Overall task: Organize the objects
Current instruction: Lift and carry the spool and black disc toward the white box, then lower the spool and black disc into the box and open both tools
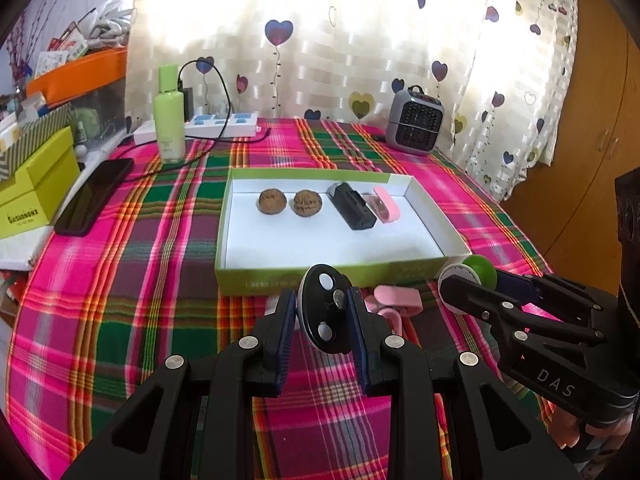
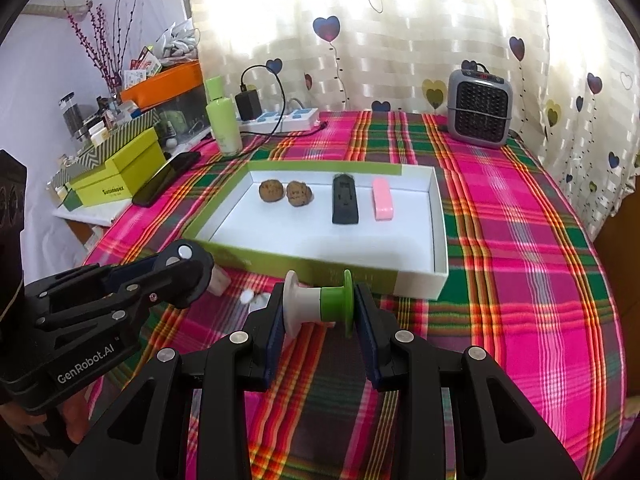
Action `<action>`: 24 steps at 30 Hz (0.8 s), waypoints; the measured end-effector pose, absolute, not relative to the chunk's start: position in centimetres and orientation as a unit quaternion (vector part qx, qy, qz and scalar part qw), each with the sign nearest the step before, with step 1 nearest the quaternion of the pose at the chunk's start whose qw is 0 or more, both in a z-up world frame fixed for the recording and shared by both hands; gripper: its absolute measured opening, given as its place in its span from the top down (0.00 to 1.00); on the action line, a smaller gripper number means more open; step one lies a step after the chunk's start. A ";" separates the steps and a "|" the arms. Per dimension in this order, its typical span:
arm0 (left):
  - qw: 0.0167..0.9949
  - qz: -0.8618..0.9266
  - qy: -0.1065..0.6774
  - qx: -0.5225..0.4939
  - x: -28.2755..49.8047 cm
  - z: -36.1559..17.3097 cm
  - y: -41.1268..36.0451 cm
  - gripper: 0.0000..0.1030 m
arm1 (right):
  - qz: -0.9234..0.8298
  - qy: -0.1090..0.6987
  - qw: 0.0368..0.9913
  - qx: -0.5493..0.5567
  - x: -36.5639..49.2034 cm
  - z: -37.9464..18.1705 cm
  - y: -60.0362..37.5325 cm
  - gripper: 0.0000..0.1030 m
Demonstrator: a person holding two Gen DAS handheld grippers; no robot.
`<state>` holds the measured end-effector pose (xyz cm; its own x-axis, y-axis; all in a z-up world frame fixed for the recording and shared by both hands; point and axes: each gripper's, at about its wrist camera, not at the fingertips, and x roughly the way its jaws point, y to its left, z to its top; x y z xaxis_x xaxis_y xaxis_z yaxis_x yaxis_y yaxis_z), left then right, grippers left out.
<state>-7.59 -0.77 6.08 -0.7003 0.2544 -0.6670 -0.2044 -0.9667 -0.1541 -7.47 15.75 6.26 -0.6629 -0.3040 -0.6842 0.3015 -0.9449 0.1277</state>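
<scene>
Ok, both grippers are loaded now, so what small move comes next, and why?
Probably carry the right gripper forward over the near wall of the shallow white-lined green box and lower its white-and-green spool onto the bare floor in front of the two brown walnuts, black rectangular device and pink case. The left gripper, shut on the black oval disc, could follow.

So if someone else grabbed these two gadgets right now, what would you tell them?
Left gripper: shut on a black disc, held above the cloth in front of the box.
Right gripper: shut on a white-and-green spool, also short of the box.
Done: two walnuts, a black device and a pink case lie lined up in the box.
Left: place both held items; a pink item remains on the tablecloth.
</scene>
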 end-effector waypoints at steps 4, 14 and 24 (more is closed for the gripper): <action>0.126 0.921 -0.035 -0.366 -8.6 6.3 -0.9 0.77 | -0.912 0.001 0.168 0.375 -8.5 6.5 15.5 0.67; 0.125 0.918 -0.040 -0.374 -11.4 5.9 -1.4 0.77 | -0.909 0.004 0.177 0.378 -11.4 6.5 14.6 0.67; 0.116 0.913 -0.046 -0.388 -14.1 4.8 -1.7 0.77 | -0.902 0.005 0.184 0.391 -15.0 5.7 14.0 0.67</action>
<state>-14.06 -1.74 4.77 -0.6718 0.2475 -0.6982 -0.1761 -0.9689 -0.1740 -14.99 14.03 5.71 -0.6263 -0.3278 -0.7073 0.3352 -0.9324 0.1353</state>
